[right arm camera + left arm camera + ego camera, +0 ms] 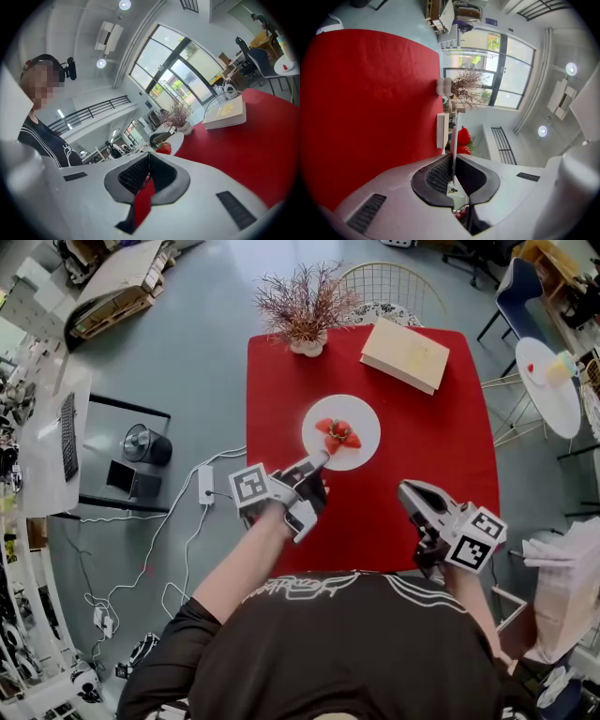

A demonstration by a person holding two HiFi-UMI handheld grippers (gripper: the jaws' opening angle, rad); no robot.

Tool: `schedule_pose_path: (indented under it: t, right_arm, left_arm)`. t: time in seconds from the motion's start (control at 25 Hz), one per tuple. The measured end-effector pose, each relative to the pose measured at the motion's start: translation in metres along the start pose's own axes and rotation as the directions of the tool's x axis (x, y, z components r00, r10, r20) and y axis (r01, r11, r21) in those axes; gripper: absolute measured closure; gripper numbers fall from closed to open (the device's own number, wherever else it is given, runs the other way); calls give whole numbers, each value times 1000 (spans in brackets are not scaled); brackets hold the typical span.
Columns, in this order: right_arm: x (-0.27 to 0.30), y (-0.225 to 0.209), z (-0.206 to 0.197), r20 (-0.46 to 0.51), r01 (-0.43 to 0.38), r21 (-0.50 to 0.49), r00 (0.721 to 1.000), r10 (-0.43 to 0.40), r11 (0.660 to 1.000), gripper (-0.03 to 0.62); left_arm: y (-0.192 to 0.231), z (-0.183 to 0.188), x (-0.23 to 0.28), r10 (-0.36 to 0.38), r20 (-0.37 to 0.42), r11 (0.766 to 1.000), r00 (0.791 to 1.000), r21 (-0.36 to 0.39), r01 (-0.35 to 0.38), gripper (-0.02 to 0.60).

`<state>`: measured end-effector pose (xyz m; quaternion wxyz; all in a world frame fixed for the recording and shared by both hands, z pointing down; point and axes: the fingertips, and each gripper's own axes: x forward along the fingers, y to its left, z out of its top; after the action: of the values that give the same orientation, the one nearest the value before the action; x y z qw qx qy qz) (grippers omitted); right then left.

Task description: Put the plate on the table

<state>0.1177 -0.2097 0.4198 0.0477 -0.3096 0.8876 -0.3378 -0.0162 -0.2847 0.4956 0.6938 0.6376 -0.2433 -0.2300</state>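
Light: bright, even daylight was admitted through windows (pixel 187 70) | Shadows: barely cast | Edges: strongly bowed, blackened in gripper views | Focus: foreground softened

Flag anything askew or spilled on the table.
Nothing stands out: the strawberries sit centred on the white plate, none spilled; the left hand-held gripper grips its rim; the book lies flat, the potted plant upright.

One red table (pixel 450 465), and on it one white plate (pixel 363 416), two strawberries (pixel 464 136), one book (pixel 405 354) and one vase of dried twigs (pixel 305 315); two grippers over the table's near side, the left gripper (pixel 319 462) and the right gripper (pixel 409 491); one wire chair (pixel 394 282) behind the table
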Motion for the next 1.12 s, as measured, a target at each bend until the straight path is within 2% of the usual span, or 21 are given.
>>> schedule_pose_path:
  t: [0.24, 0.44, 0.84, 1.12]
  right_arm:
    - [7, -12, 6, -5, 2, 14, 1000, -2, 1000, 586]
    - [11, -24, 7, -10, 9, 30, 1000, -9, 999, 586]
    - [9, -41, 16, 4, 29, 48, 1000, -29, 998, 586]
    - [9, -44, 11, 10, 30, 87, 999, -31, 996, 586]
  left_arm:
    - [36, 16, 2, 75, 26, 997, 997, -7, -75, 561]
    - [58, 22, 5, 105, 37, 994, 994, -13, -105, 561]
    - [97, 27, 5, 233, 35, 972, 972, -12, -233, 561]
    - [108, 30, 2, 266, 47, 964, 963, -20, -266, 560]
